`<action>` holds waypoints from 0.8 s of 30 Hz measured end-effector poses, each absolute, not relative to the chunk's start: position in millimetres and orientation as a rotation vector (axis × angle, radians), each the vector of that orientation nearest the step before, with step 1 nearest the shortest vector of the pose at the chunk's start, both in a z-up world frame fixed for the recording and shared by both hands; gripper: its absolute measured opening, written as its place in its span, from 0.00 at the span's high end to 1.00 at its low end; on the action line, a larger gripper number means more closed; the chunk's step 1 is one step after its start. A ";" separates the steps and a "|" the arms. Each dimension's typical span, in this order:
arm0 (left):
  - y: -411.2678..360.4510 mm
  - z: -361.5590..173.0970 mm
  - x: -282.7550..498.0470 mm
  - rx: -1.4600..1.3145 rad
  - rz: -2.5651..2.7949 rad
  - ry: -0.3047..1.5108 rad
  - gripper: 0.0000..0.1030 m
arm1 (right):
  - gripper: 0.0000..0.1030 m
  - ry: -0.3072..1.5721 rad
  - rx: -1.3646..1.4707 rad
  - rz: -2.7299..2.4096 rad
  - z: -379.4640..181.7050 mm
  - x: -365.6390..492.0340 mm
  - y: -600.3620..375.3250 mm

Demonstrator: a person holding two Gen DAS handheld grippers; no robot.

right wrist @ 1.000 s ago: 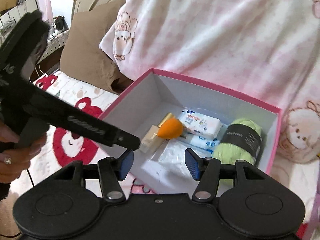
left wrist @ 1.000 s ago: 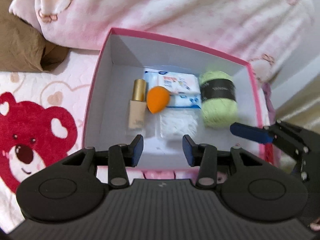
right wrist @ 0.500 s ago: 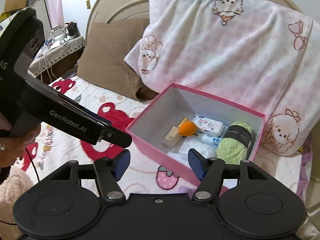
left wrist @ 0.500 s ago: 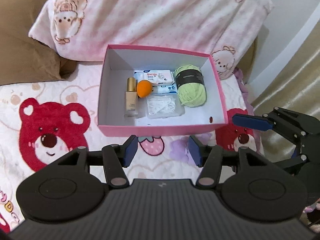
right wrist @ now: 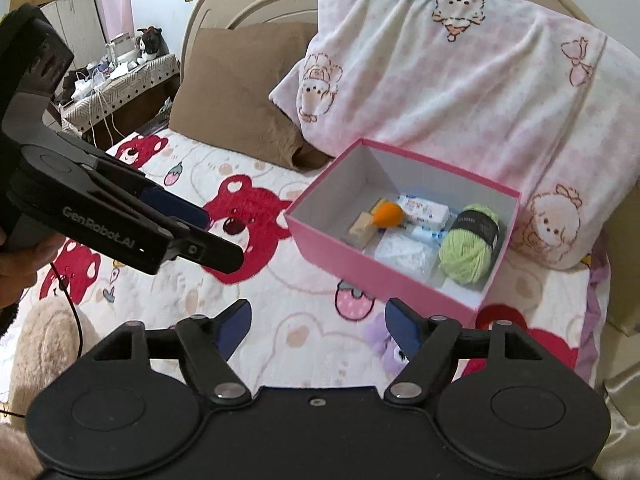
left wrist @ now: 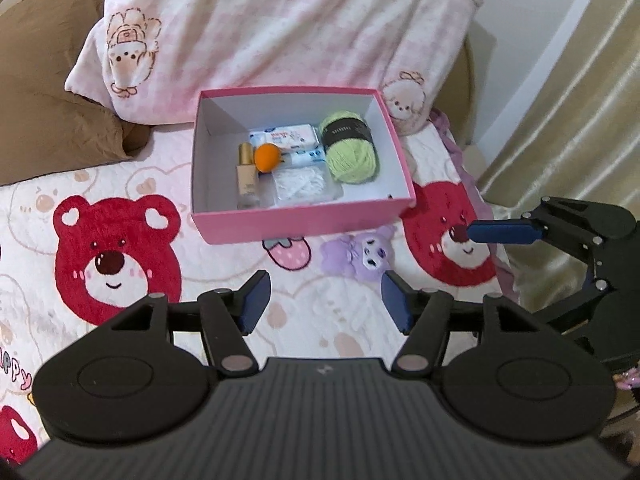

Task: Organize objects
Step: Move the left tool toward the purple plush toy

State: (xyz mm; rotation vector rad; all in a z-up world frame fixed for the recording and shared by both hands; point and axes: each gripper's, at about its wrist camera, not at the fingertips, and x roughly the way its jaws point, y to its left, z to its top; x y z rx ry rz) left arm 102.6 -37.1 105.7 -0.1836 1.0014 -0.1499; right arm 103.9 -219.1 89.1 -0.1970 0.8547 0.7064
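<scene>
I am holding my left gripper point(left wrist: 325, 300) with its fingers spread wide apart and nothing between them, hanging over the bedspread point(left wrist: 304, 320). My right gripper point(right wrist: 318, 326) is doing the same, fingers parted and bare, above the same cover. From the left wrist view, one blue pad of the right gripper is poking in at 3 o'clock; from the right wrist view, the left gripper is reaching in at 9 o'clock.

Past my left fingertips, at 12 o'clock, the box point(left wrist: 304, 222) is sitting open on the bedspread, well apart from both grippers. Inside it, the yarn point(left wrist: 351, 154) is lying at the right side. The bottle point(left wrist: 247, 172) is lying at the left, its gold cap pointing away from me, and the sponge point(left wrist: 267, 157) is resting just beside that cap. Behind the sponge the wipes point(left wrist: 286, 137) are lying flat, and in front of them a clear bag point(left wrist: 302, 184) of white bits is lying near the front wall.

Beyond the box, the pink pillow point(left wrist: 280, 32) is leaning at 12 o'clock, touching the box's far wall, with a brown pillow point(left wrist: 48, 112) at 10 o'clock.
</scene>
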 end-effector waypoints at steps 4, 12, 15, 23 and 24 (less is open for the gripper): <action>-45.8 102.2 93.6 -0.162 -0.164 1.007 0.40 | 0.19 0.869 -0.196 0.700 83.3 92.7 -226.3; -58.9 78.5 90.9 -0.168 -0.202 1.047 0.39 | 0.17 0.901 -0.197 0.666 60.0 80.7 -235.6; -63.0 68.8 91.8 -0.160 -0.208 1.062 0.37 | 0.16 0.911 -0.194 0.653 50.5 79.5 -239.3; -67.9 42.2 101.8 -0.140 -0.211 1.052 0.36 | 0.16 0.880 -0.187 0.584 24.2 80.9 -246.2; -68.2 37.9 103.7 -0.136 -0.210 1.045 0.36 | 0.16 0.875 -0.193 0.576 20.7 81.0 -245.7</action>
